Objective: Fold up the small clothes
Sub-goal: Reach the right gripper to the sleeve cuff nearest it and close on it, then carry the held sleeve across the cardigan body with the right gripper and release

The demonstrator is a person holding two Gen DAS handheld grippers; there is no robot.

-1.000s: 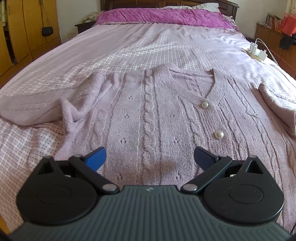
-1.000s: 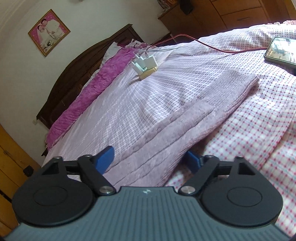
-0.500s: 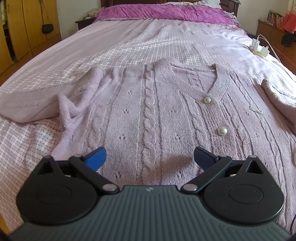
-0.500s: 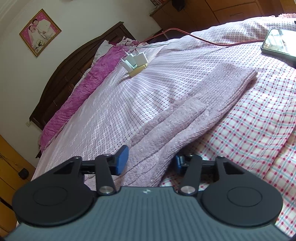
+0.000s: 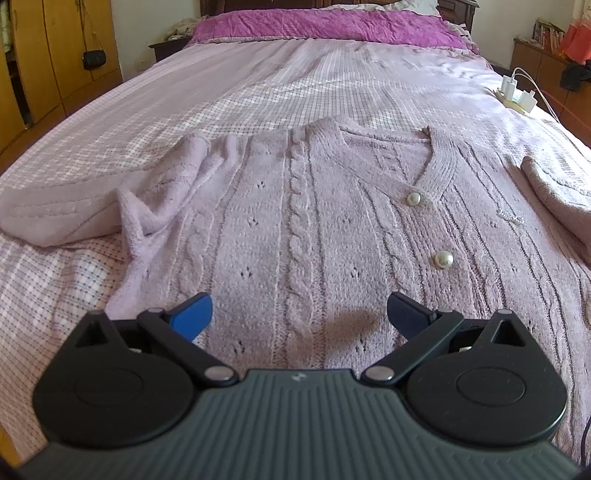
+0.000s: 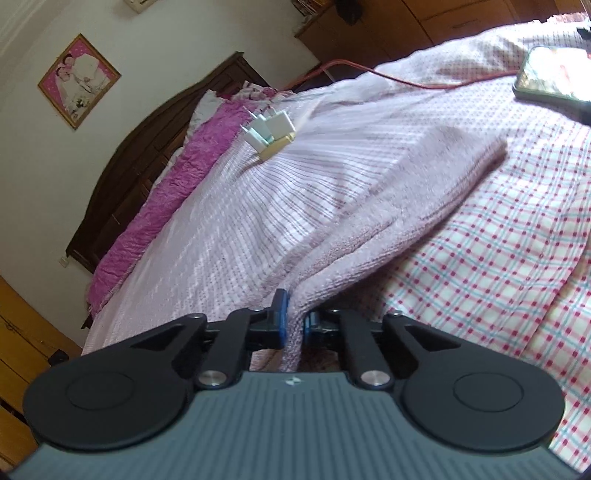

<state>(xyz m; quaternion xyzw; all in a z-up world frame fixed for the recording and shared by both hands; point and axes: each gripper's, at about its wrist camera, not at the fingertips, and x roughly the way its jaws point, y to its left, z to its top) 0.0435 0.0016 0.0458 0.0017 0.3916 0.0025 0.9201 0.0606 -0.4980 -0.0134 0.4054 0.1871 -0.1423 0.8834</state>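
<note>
Lying flat, cardigan [image 5: 295, 221] neckline toward headboard; right gripper [image 6: 294, 319] pinching sleeve [image 6: 388, 221].

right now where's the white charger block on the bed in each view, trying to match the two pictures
Left wrist view: the white charger block sits far right, near the top, on the bed's edge beyond the cardigan.
Right wrist view: the same block is upper centre-left, next to the magenta blanket.
Shared landmark: the magenta blanket by the headboard.
</note>
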